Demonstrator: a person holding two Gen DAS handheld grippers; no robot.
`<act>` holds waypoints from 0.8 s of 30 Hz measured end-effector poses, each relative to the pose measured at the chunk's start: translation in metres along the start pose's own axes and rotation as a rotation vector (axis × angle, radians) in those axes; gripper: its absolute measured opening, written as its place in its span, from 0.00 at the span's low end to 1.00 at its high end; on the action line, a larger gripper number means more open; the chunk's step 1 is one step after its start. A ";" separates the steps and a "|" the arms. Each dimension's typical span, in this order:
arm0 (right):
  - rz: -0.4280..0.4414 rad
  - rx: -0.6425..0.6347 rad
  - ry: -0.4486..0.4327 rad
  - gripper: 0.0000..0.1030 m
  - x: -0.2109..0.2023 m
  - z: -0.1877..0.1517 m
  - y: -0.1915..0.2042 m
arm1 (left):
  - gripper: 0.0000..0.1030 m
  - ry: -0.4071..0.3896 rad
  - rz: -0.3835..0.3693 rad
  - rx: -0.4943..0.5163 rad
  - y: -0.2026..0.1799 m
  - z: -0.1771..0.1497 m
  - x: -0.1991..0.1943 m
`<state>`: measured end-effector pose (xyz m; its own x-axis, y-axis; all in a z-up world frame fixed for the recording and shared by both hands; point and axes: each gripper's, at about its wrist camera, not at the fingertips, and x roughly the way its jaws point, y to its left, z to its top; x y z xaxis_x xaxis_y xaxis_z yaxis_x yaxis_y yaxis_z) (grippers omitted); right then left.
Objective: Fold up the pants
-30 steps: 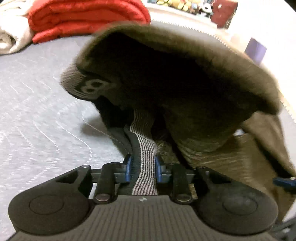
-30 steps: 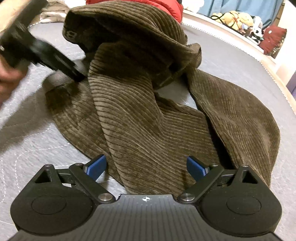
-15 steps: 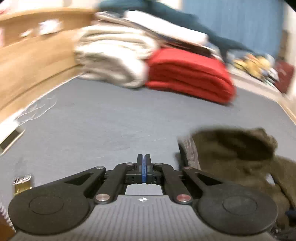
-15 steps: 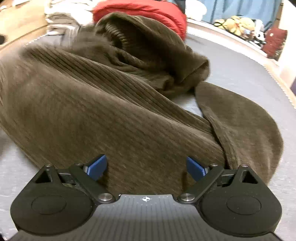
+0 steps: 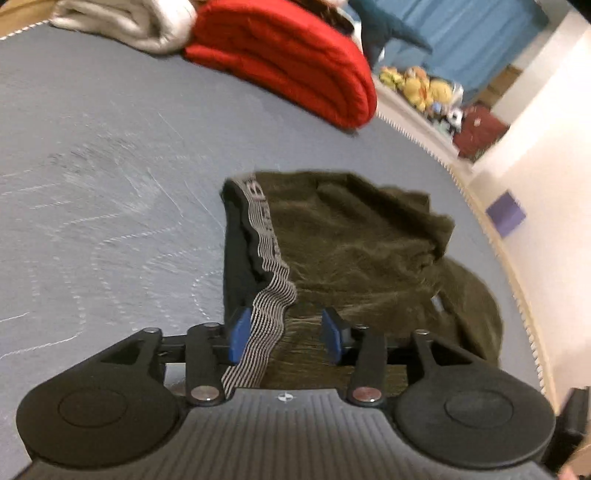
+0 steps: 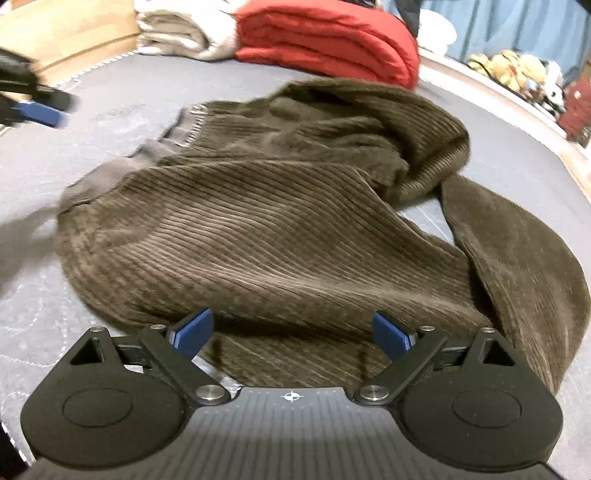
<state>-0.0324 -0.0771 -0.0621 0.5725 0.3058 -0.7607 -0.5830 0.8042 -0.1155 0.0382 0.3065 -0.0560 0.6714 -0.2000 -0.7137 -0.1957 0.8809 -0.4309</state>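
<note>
The pants [image 6: 280, 221] are a brown corduroy pair, lying rumpled in the middle of the grey quilted bed [image 5: 92, 166], one leg trailing off toward the lower right of the right wrist frame. My guess is they'll handle soft and floppy with a bit of weight to them, the thick kind that slumps instead of holding a crease, though the ribbed cloth should give decent grip. The striped elastic waistband [image 5: 264, 295] looks like the best place to grab, since it's the firmest edge and shows where the top of the garment is.

Left tongs [image 5: 284, 334] are partly apart, with the waistband running between the blue pads, brushing the left-hand one, but not clamped as far as I can see. Right tongs [image 6: 291, 332] are spread wide just over the cloth at the lower centre, holding nothing. A red folded blanket [image 6: 325, 40] and a white one [image 6: 177, 29] sit at the top of the frame, well apart from the pants.
</note>
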 end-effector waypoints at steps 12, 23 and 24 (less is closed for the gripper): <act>0.046 -0.350 -0.071 0.94 0.004 -0.016 0.039 | 0.82 0.099 0.160 0.165 -0.015 -0.031 0.076; -0.016 -0.404 -0.063 0.96 0.034 -0.011 0.045 | 0.70 0.083 0.218 0.240 -0.028 -0.035 0.085; -0.013 -0.401 -0.065 0.96 0.036 -0.010 0.046 | 0.58 0.082 0.220 0.234 -0.026 -0.033 0.083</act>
<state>-0.0446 -0.0341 -0.1010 0.6090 0.3387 -0.7173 -0.7467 0.5497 -0.3744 0.0757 0.2527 -0.1218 0.5696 -0.0195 -0.8217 -0.1536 0.9796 -0.1297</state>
